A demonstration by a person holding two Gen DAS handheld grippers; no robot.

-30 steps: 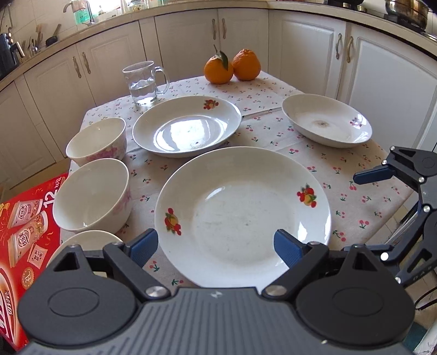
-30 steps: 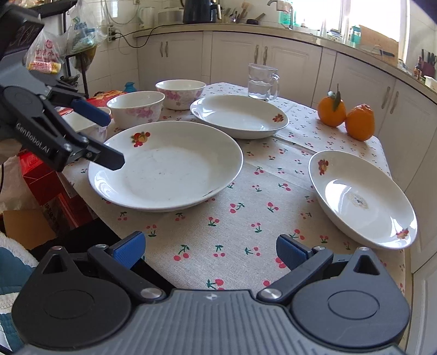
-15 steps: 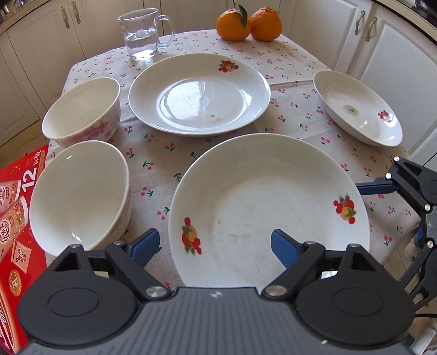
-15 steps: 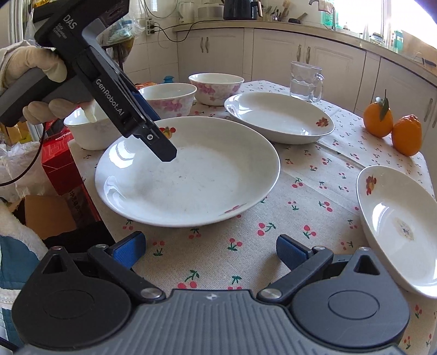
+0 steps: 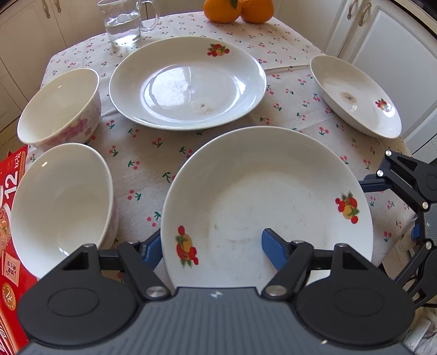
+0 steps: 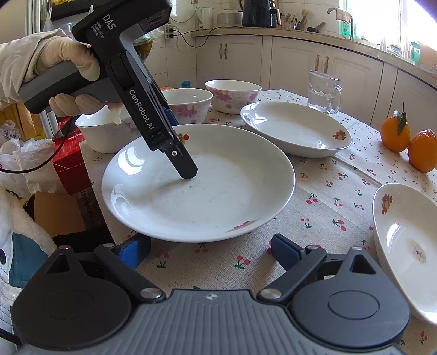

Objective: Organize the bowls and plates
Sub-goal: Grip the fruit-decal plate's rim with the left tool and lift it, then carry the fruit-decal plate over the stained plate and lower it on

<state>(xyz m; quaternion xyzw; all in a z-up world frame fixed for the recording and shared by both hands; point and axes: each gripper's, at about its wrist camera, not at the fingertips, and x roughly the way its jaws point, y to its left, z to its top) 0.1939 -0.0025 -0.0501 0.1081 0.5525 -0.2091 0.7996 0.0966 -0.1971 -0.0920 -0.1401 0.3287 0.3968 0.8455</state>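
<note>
My left hand-held gripper (image 5: 210, 247) straddled the near rim of the big fruit-printed plate (image 5: 273, 202), which sat at the near edge of the bench (image 5: 153, 153). One blue finger was inside the dish and the other outside under the rim, and the jaws were closing on that rim; I could not tell whether the pads already pressed it. From the right wrist view my gloved left hand (image 6: 54, 68) held the tool tilted steeply down, its inner finger touching the plate's floor.

My right hand-held gripper (image 6: 210, 250) hung just off the bench's near edge beside the same plate, jaws wide and narrowing, with only cherry-print cloth between the fingers.

At the left edge sat a white bowl (image 5: 60, 207), close beside the big plate. Behind it stood a second bowl with pink flowers (image 5: 60, 106). In the right wrist view a third bowl (image 6: 109, 133) showed at the near left corner, partly behind my left hand.

A smaller deep plate (image 5: 355, 95) lay at the right edge, stained in the middle. A medium plate (image 5: 188, 82) lay past the big one, towards the far side. At the far edge stood a glass mug of water (image 5: 125, 21), and two oranges (image 5: 237, 9) touched each other at the far corner.
</note>
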